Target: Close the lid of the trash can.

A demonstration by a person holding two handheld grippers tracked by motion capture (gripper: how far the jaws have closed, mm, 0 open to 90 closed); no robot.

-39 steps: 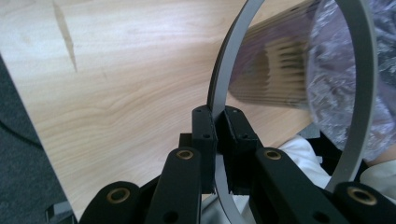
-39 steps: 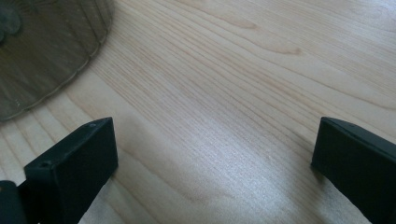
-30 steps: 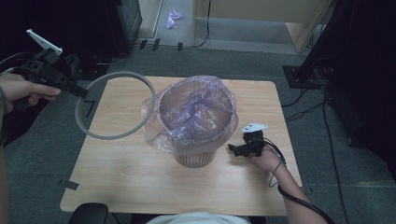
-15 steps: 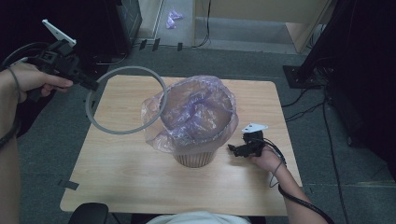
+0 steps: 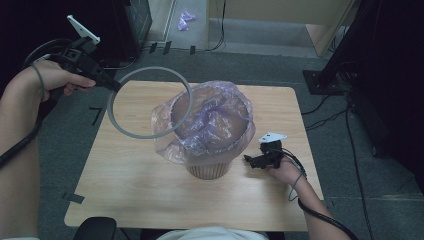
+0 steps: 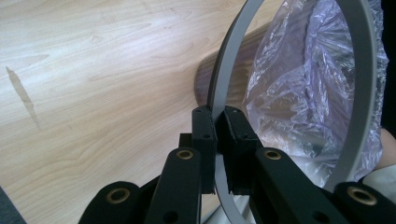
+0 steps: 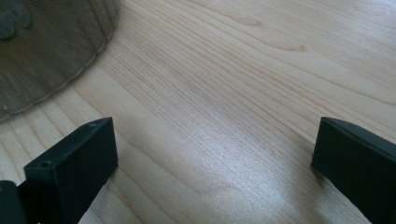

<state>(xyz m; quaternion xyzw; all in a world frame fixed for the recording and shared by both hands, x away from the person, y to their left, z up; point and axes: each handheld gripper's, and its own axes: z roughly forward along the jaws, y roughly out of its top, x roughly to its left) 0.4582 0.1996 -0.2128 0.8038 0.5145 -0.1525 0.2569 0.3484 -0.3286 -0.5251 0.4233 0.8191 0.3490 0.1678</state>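
Note:
A grey ring [image 5: 150,102] hangs in the air at the left of a ribbed bin [image 5: 207,170] lined with a purple plastic bag [image 5: 212,117]. My left gripper [image 5: 114,85] is shut on the ring's left edge, and the ring's right side overlaps the bin's rim. In the left gripper view the pads clamp the grey ring [image 6: 233,60], with the bag [image 6: 303,84] behind it. My right gripper [image 5: 252,161] rests on the table right of the bin, jaws wide apart with bare wood between them [image 7: 210,154]. The bin's base [image 7: 46,51] sits at its upper left.
The wooden table [image 5: 125,195] has free room at the front and left. Dark cabinets [image 5: 130,25] and cables stand on the grey floor behind. A purple scrap [image 5: 186,17] lies on the far floor.
My left hand has carried the ring to the right and slightly up, so it now overlaps the bin's rim. The right gripper has stayed in place.

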